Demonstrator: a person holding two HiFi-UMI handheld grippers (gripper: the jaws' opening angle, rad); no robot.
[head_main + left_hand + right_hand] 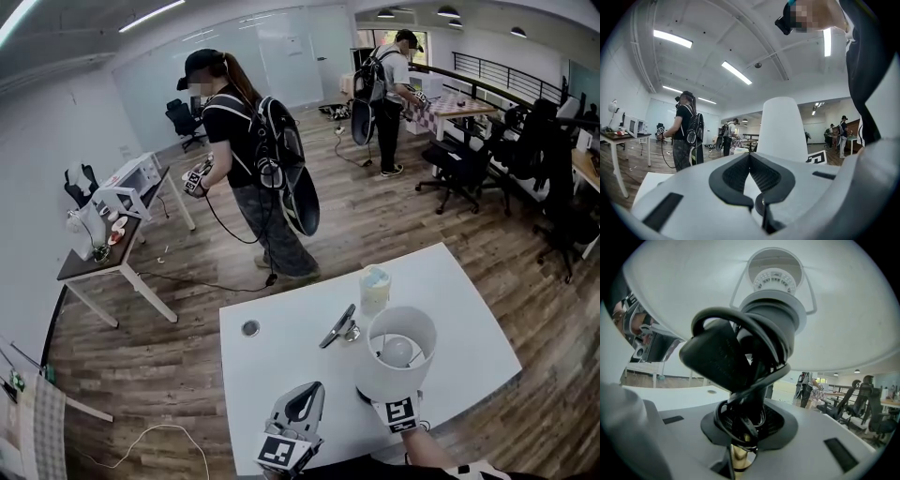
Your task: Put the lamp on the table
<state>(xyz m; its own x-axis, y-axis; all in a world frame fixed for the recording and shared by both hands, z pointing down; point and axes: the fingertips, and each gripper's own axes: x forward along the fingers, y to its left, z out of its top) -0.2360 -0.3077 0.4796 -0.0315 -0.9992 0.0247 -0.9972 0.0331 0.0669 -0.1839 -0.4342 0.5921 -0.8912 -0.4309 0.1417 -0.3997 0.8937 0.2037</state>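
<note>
The lamp [400, 349] has a white cone shade with a bulb inside and stands over the near right part of the white table [281, 361]. Its base is hidden under the shade. My right gripper [394, 401] reaches in below the shade. In the right gripper view the lamp's stem [757, 380], wrapped in black cord with a black plug, sits between the pads of the right gripper [743, 427], which is shut on it. My left gripper [307, 389] rests on the table left of the lamp. The left gripper [750, 154] has its tips together and holds nothing, with the shade [782, 126] just beyond it.
On the table lie a pale cup [374, 286], a dark flat phone-like object [337, 325] and a small round disc [250, 328]. A person with a backpack [253, 159] stands beyond the table, and another person [389, 89] farther back. A side table [103, 253] is left, office chairs [525, 159] right.
</note>
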